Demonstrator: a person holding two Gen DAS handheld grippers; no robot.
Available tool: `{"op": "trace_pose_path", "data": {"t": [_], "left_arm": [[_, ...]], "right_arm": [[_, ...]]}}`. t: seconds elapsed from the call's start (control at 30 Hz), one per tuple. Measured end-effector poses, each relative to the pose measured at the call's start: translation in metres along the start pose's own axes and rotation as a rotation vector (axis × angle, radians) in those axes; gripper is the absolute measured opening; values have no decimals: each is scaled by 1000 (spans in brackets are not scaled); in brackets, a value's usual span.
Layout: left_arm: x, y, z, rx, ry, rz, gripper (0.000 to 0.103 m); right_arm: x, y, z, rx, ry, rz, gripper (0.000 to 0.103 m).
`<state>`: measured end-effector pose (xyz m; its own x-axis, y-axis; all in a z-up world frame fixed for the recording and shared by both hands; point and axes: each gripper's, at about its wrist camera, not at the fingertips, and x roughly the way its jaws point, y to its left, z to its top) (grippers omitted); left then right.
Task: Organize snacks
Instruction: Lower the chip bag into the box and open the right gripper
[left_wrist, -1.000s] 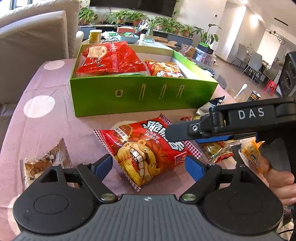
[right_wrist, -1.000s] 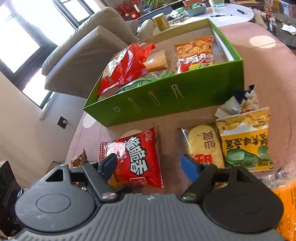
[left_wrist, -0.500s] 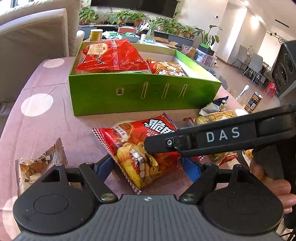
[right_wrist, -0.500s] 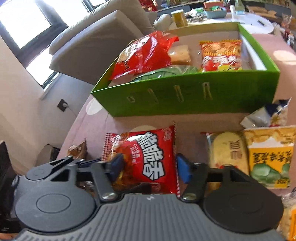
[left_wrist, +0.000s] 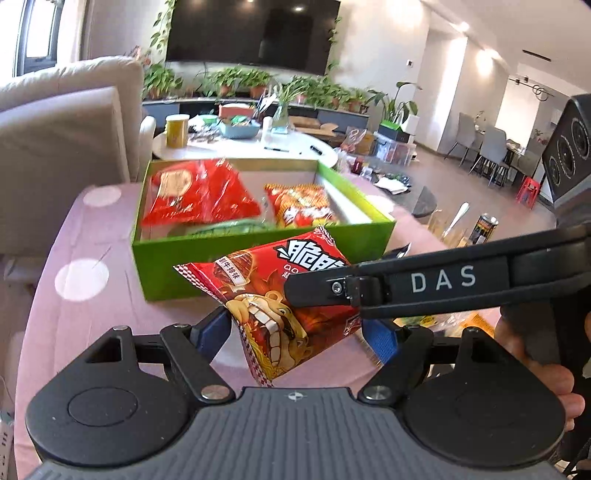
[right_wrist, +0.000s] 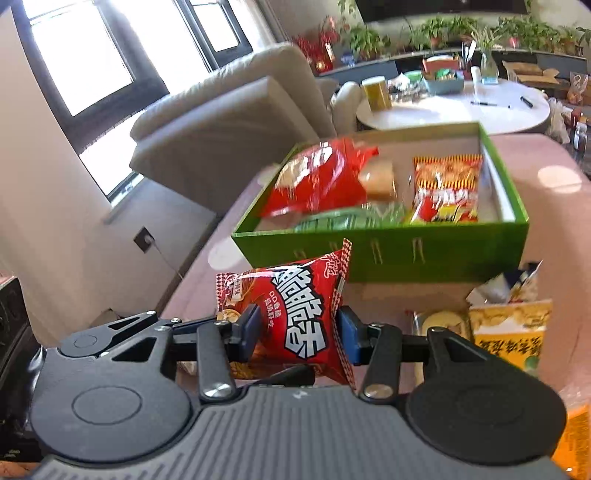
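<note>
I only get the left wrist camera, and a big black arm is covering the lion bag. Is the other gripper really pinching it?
Observer: Yes. In the right wrist view, the right gripper has its blue pads pressing on both sides of the red lion bag.
Child: What's hiding behind it on the table?
Observer: A yellow bag with green peas printed on it lies there, to the right of the held bag.
Child: Is anything in the box behind the big red bag?
Observer: A pale beige packet sits in the green box, between the big red bag and the orange bag.
</note>
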<state>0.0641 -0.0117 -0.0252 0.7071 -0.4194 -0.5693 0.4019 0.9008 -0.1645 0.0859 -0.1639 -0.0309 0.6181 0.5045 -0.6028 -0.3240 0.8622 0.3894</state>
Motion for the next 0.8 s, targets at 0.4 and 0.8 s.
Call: {"op": "trace_pose_path", "data": {"t": [0.4,0.8], "left_arm": [[14,-18,24,53,-22,-14,75],[50,-27,53,89,-17,-27,75]], "right_arm": [[-14,-15,14,7,-62,-6,40],[-11,-43,35,38,-86,-25,40]]}}
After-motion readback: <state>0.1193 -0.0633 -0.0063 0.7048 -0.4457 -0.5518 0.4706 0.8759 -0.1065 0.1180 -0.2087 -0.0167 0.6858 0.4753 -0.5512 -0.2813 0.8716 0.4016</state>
